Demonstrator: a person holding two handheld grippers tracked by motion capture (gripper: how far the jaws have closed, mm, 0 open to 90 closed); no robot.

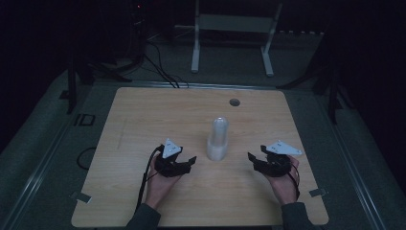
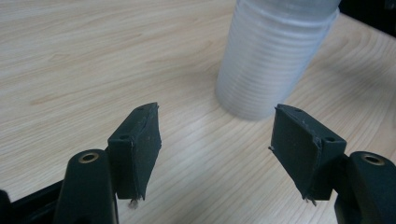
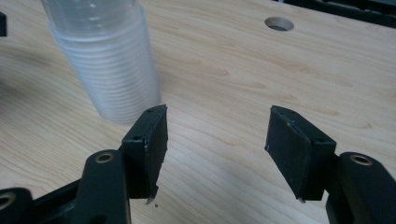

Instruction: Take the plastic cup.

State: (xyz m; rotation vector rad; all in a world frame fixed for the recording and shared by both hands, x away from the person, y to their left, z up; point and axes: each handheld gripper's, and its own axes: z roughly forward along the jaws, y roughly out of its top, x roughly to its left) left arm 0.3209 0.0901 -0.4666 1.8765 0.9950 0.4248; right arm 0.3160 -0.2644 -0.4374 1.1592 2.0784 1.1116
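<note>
A stack of clear plastic cups [image 1: 218, 139] stands upside down near the middle of the wooden table [image 1: 143, 115]. My left gripper [image 1: 190, 161] rests low on the table just left of the stack, pointing toward it, its jaws apart. In the left gripper view the stack [image 2: 275, 56] rises just beyond the open jaws of the left gripper [image 2: 217, 112], up and to the right, with only bare wood between them. My right gripper [image 1: 253, 160] sits to the right of the stack, likewise open. In the right gripper view the cups [image 3: 107, 60] stand beyond the left jaw of the right gripper [image 3: 217, 112].
A round hole [image 1: 234, 102] pierces the table behind the cups, seen also as the hole [image 3: 279, 23] in the right gripper view. A white metal stand [image 1: 234, 24] and cables [image 1: 158, 64] lie on the dark floor beyond the far edge.
</note>
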